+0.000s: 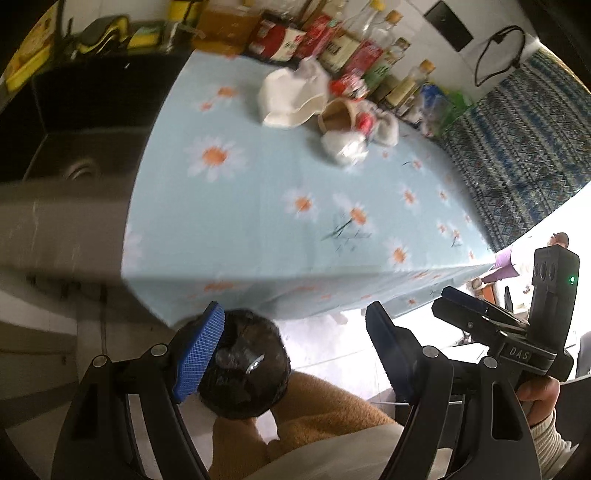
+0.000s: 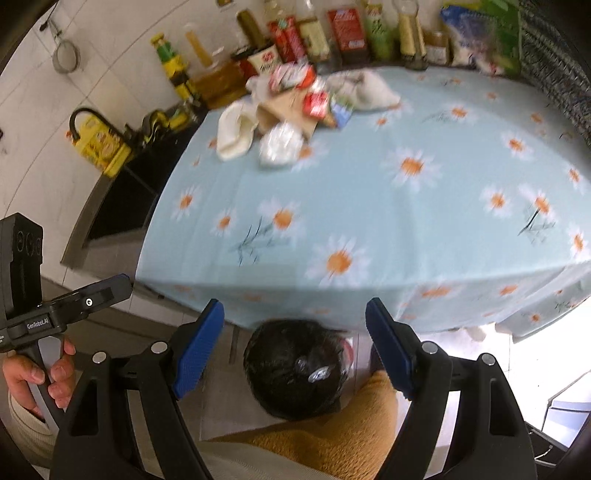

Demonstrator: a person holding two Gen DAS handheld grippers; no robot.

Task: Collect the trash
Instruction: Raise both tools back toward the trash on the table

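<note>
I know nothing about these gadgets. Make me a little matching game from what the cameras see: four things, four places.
Things:
1. trash pile
2. bin with black bag
3. sink
4. bottles and jars

Places:
A. on the floor below the table's near edge
B. along the wall at the table's back
C. beside the table
D. on the flowered cloth, far side

Pairs: 1-D, 2-A, 3-C, 4-B

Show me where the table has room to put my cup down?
The near half of the flowered tablecloth is bare, from the front edge up to the trash pile. The back is crowded with bottles along the wall.
</note>
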